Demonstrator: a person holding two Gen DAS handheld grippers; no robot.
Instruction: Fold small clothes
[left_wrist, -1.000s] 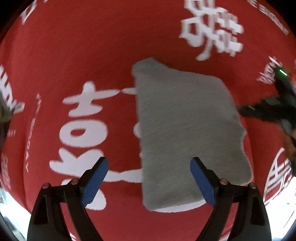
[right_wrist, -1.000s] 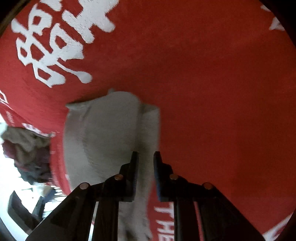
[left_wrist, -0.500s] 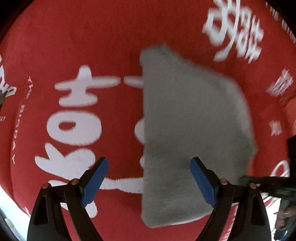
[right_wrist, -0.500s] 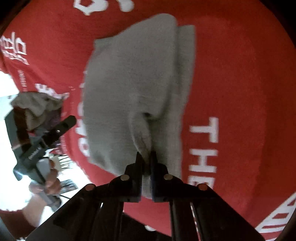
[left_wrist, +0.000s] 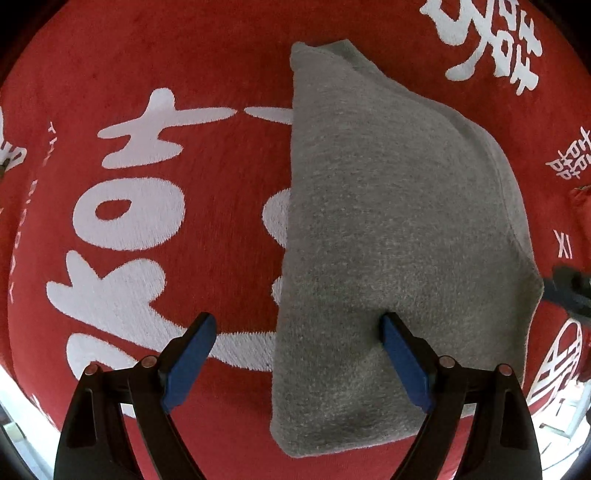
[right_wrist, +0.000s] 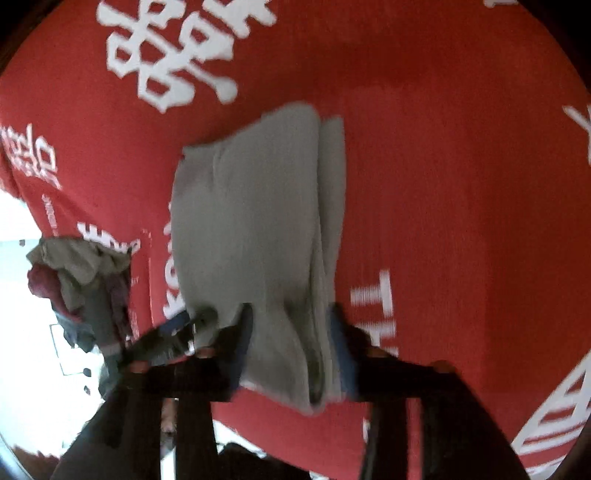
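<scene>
1. My right gripper (right_wrist: 291, 347) has just been opening, the folded grey garment (left_wrist: 388, 236) loose between its jaws on the red blanket (left_wrist: 184, 55).
2. Left gripper (left_wrist: 295, 354) gapes wide above it; I'd press flat, then smooth.

Your two handheld grippers: black frames, blue pads

Your left gripper (left_wrist: 297, 345) has two black, angular finger arms, each with a flat blue pad on its inner face and a pair of small coppery round screw heads along the top edge. Your right gripper (right_wrist: 291, 343), blurred, shows the same black arms, bluish pads and coppery screw heads.
</scene>
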